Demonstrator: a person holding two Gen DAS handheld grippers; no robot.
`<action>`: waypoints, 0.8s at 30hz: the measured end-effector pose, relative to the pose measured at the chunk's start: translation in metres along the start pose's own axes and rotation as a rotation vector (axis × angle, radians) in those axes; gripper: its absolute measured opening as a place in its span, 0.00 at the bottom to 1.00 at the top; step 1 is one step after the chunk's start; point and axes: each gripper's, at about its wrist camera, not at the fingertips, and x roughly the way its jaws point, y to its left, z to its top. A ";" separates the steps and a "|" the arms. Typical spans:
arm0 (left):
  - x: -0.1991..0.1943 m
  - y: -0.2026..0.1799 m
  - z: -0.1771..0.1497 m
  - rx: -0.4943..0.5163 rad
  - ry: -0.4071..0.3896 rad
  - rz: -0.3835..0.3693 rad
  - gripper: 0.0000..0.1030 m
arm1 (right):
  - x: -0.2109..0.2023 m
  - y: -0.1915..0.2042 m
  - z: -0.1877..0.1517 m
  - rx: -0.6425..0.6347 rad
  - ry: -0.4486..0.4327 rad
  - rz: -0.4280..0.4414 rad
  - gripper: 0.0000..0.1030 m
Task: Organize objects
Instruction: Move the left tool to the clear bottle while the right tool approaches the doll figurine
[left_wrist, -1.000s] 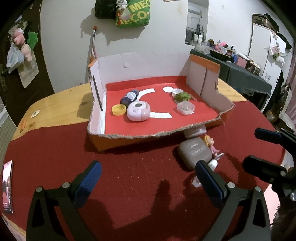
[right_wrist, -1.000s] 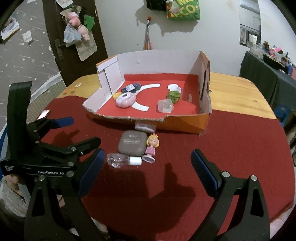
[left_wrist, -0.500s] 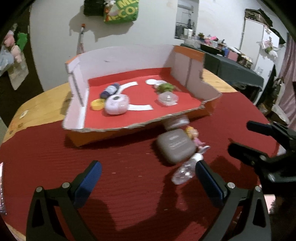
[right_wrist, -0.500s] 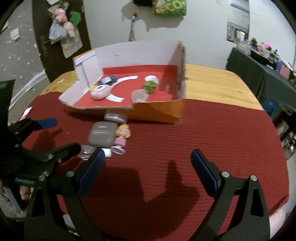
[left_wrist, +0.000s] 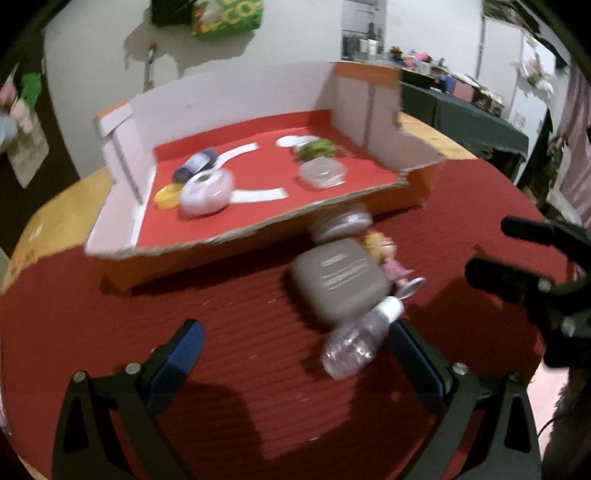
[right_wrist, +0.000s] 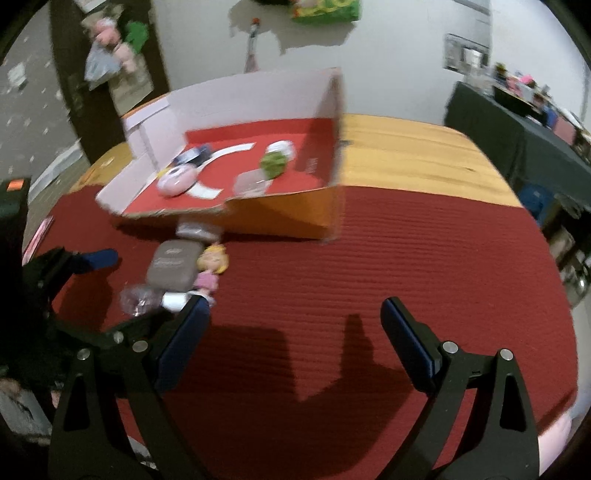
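The left hand-held gripper (left_wrist: 295, 350) has swung in low over the red cloth, jaws spread wide and empty, and the little cluster that sat further off a second ago now fills its view. Closest in is the clear bottle (left_wrist: 356, 341) with its white cap, lying on its side just inside the right-hand pad. Touching it from behind is the grey case (left_wrist: 340, 282), and the small doll (left_wrist: 388, 258) lies against the case's far edge, with a small jar (left_wrist: 341, 221) tucked up against the front of the cardboard box (left_wrist: 369, 99).

The right hand-held gripper (right_wrist: 295, 328) has drifted off to the right, also wide open and gripping nothing, hovering over bare cloth with the bottle (right_wrist: 142, 301) at its left pad.

Everything's blurred, so both are on the move. Four things remain on the tabletop outside the box; the pink round case (left_wrist: 207, 190), yellow lid (left_wrist: 166, 194) and others are already inside. My read: the left one is lining up on the bottle or case for the next pick.
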 end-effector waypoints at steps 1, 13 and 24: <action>0.000 0.006 -0.001 -0.013 0.003 -0.006 0.99 | 0.004 0.006 0.000 -0.018 0.005 0.005 0.92; -0.010 0.033 -0.012 -0.056 -0.015 -0.027 0.96 | 0.038 0.037 0.006 -0.099 0.038 0.027 0.78; 0.002 -0.004 -0.006 0.006 -0.031 -0.005 0.89 | 0.037 0.018 0.010 -0.065 0.052 0.016 0.67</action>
